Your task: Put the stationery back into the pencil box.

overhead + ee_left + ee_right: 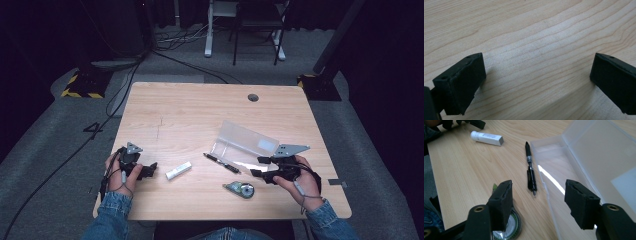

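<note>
Dark curtains and grey carpet ring a pale wooden counter (200,107) where a seated person works with a hand-held gripper in each hand. An open clear plastic case (245,142) lies right of centre, lid tipped back toward the far edge; a black pen (221,163) rests just beside its left wall, a white tube (178,171) lies nearer the left hand, and a green correction-tape dispenser (240,189) sits close to the near edge. Judging by the layout, the job is loading the loose stationery into the case, and the step in hand looks like the approach to the first pick. The right hand-held gripper (539,195) is released, its jaws partly apart with nothing between them, hovering over the case's near corner with the pen just ahead and the dispenser under its left jaw. The next move probably calls for lining the jaws across the pen's barrel and lowering to the wood before closing. The left hand-held gripper (536,82) rests near the counter's left edge, jaws wide apart over bare wood, grasping nothing.
</note>
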Action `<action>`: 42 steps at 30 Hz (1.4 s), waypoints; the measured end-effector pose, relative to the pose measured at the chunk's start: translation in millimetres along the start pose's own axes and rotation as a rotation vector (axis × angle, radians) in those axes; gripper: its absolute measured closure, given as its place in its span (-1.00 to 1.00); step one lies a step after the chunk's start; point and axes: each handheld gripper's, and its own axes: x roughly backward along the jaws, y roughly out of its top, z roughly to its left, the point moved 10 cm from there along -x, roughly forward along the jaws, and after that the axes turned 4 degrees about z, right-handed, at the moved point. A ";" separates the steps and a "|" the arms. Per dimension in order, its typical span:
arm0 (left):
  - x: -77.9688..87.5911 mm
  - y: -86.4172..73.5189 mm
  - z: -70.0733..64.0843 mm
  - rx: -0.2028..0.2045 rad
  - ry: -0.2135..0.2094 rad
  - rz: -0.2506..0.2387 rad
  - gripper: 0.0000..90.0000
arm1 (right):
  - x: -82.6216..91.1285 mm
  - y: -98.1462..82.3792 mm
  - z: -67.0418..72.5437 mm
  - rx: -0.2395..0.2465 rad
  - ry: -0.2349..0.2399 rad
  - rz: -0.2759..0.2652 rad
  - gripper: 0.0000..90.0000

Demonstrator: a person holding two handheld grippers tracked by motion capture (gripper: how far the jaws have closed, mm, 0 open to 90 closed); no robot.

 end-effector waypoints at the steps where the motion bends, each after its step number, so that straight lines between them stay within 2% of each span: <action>1: 0.0 0.0 -0.1 0.001 0.001 -0.001 -0.99 | -1.8 1.3 1.5 0.004 0.006 0.000 -0.08; 4: -0.1 0.0 0.0 -0.002 -0.005 0.000 -0.99 | -10.2 6.3 7.9 0.013 0.029 -0.008 -0.04; 7: -0.2 0.1 0.0 -0.003 -0.006 0.000 -0.99 | -21.1 7.7 12.5 0.035 0.035 0.011 0.03; 11: 0.0 0.0 0.1 -0.001 -0.001 -0.001 -0.99 | -34.7 9.8 16.1 0.062 0.018 0.035 0.04; 13: 0.1 -0.1 0.0 0.001 -0.001 -0.001 -0.99 | -41.3 9.8 18.3 0.083 0.016 0.057 0.12; 16: 0.1 -0.2 -0.1 0.002 0.000 -0.002 -0.99 | -49.1 11.7 20.4 0.087 0.006 0.066 0.21; 19: 0.2 -0.2 -0.1 0.003 0.000 -0.002 -0.99 | -57.4 11.7 21.1 0.105 -0.014 0.096 0.26; 27: 0.2 -0.2 -0.1 0.002 0.000 -0.001 -0.99 | -72.1 12.3 19.7 0.109 -0.053 0.132 0.30; 36: 0.1 -0.2 -0.1 0.003 0.000 -0.002 -0.99 | -88.2 12.6 21.3 0.124 -0.054 0.154 0.30; 42: 0.1 -0.2 -0.1 0.002 0.000 -0.002 -0.99 | -94.2 12.2 18.8 0.143 -0.071 0.164 0.29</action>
